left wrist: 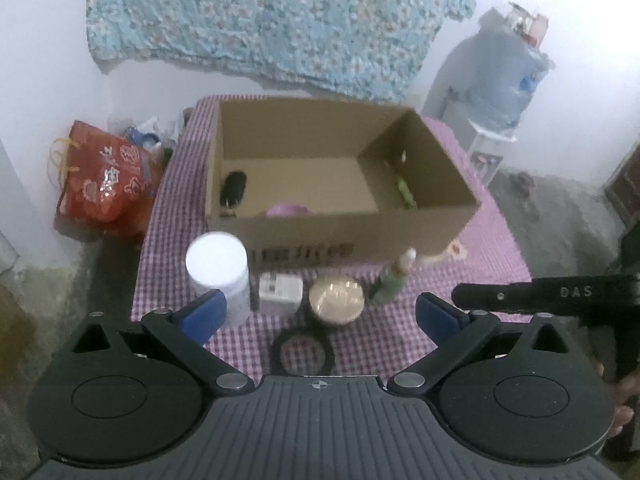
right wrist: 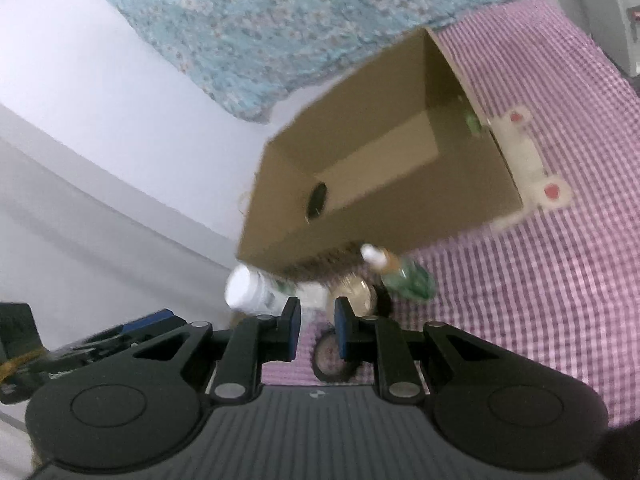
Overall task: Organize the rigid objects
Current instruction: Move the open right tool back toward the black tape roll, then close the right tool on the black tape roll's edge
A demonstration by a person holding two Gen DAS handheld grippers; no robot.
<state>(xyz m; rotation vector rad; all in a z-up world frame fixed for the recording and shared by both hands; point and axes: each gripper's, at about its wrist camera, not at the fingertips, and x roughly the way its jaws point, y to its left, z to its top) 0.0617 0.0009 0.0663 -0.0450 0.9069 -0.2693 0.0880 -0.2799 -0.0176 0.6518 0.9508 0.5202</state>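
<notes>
Partly done: the cardboard box [left wrist: 348, 236] on the checked table [left wrist: 496, 248] already holds a black object [left wrist: 233, 189], a purple item [left wrist: 289, 211] and a green one [left wrist: 406, 191]. A white jar [left wrist: 218, 270], small carton [left wrist: 280, 291], round lidded tin [left wrist: 337, 298], green bottle [left wrist: 392, 282] and black ring [left wrist: 303, 350] wait just in front of it. The left gripper [left wrist: 320, 312] gapes wide and empty; the right gripper [right wrist: 317, 330] is nearly closed, holding nothing.

A checked table [left wrist: 492, 248] bears a cardboard box [left wrist: 360, 232], white jar [left wrist: 218, 268] and green bottle [left wrist: 392, 284].

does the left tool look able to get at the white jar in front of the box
Probably yes: the left tool is open wide and empty, and the white jar stands just ahead of its left finger, nothing between.
</notes>
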